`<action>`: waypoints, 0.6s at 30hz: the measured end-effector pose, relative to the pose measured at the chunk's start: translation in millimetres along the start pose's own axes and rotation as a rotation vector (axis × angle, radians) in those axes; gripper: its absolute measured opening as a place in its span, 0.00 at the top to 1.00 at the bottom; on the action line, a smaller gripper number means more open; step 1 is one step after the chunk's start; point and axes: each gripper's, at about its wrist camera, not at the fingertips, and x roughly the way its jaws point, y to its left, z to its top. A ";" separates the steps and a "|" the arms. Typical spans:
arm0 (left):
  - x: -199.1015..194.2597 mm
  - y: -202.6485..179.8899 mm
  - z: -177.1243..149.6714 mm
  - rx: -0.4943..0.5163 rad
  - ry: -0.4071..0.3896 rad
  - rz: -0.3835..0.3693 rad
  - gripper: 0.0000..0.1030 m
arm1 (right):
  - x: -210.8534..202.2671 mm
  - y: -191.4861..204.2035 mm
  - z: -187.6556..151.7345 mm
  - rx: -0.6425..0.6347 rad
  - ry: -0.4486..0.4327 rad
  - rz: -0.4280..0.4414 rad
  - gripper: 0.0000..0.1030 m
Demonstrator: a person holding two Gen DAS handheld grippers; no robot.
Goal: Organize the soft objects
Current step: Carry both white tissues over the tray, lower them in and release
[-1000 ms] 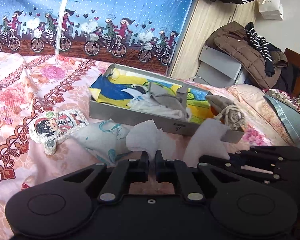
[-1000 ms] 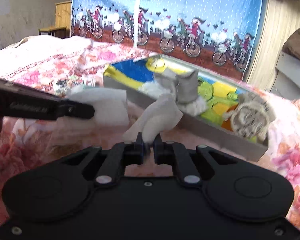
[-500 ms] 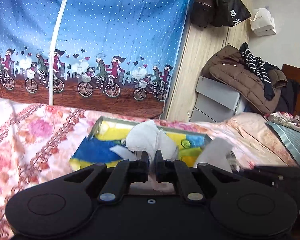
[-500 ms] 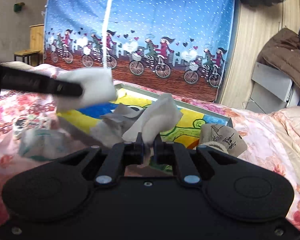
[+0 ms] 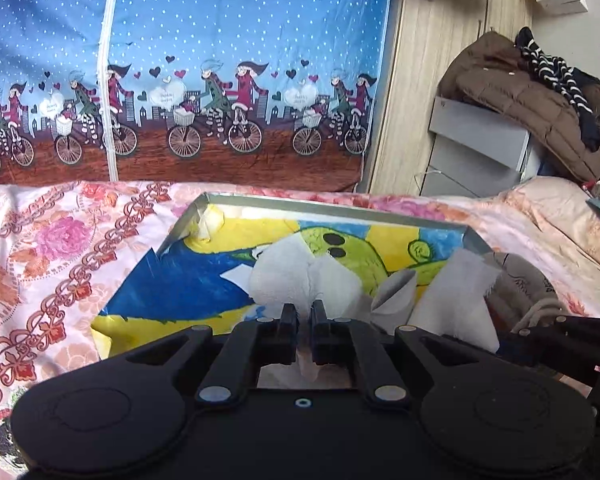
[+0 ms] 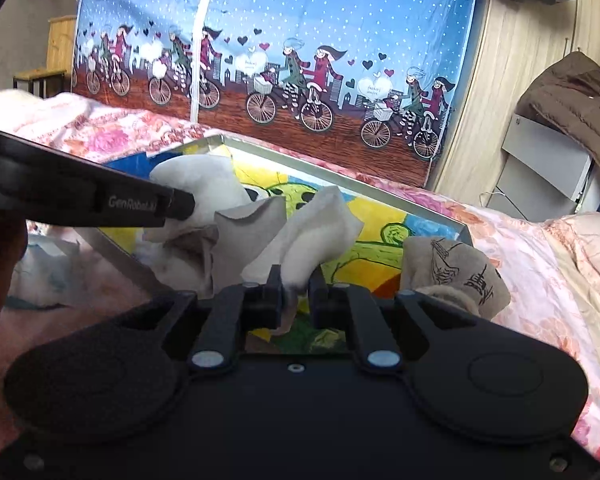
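Note:
My left gripper (image 5: 304,312) is shut on a white cloth (image 5: 296,276) and holds it over the grey box (image 5: 324,206) with the colourful drawing inside. My right gripper (image 6: 297,278) has its jaws slightly parted around another white cloth (image 6: 316,232), which still hangs between them over the same box (image 6: 340,176). The left gripper's finger (image 6: 100,200) shows at the left of the right wrist view, with its cloth (image 6: 196,188). A grey cloth (image 6: 244,232) lies in the box. A beige printed pouch (image 6: 456,268) rests at the box's right end.
The box sits on a pink floral bedspread (image 5: 60,240). A blue bicycle-print curtain (image 5: 220,80) hangs behind. A brown jacket (image 5: 520,96) lies on a grey cabinet at the right. A pale printed cloth (image 6: 40,268) lies on the bed left of the box.
Both grippers have carried their white cloths forward, from the bed in front of the box to over its inside. The right jaws have parted slightly.

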 end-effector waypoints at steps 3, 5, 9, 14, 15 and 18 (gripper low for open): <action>-2.3 1.8 0.5 -0.006 0.016 0.008 0.82 | -1.9 0.3 4.4 -0.014 -0.001 -0.024 0.73; -6.0 3.9 3.2 -0.012 0.025 0.016 0.77 | -6.7 -0.3 6.0 -0.020 -0.007 -0.039 0.59; -17.9 7.6 10.7 -0.044 0.042 0.033 0.55 | -18.7 -3.0 10.2 -0.036 -0.022 -0.066 0.40; -46.1 12.5 13.2 -0.077 0.005 0.045 0.40 | -46.5 -15.6 19.3 0.015 -0.066 -0.104 0.12; -55.3 13.9 13.4 -0.085 -0.019 0.052 0.35 | -53.9 -20.0 20.6 0.035 -0.070 -0.103 0.07; -85.5 16.4 14.1 -0.105 -0.099 0.083 0.16 | -76.0 -28.1 25.1 0.058 -0.071 -0.110 0.01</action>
